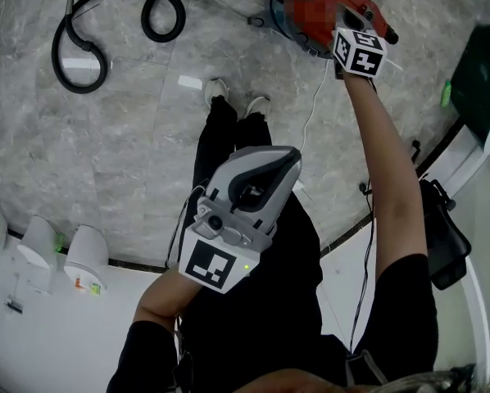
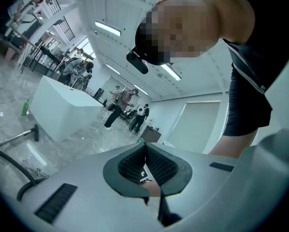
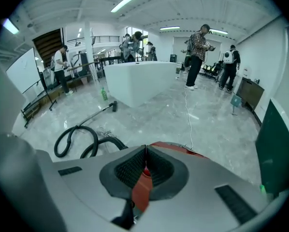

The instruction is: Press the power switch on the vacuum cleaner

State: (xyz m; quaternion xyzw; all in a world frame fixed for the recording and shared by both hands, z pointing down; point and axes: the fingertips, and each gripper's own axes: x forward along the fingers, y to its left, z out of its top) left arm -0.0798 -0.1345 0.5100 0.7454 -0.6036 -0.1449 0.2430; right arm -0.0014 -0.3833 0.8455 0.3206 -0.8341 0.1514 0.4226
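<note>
Right tongs pressed together, tips at far vacuum cleaner.
Left tongs closed, empty, near; power switch hidden.

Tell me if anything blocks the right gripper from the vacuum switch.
Nothing visible does. The right gripper, jaws shut, is right over the red top of the vacuum, with nothing between them. The switch itself can't be made out.
</note>
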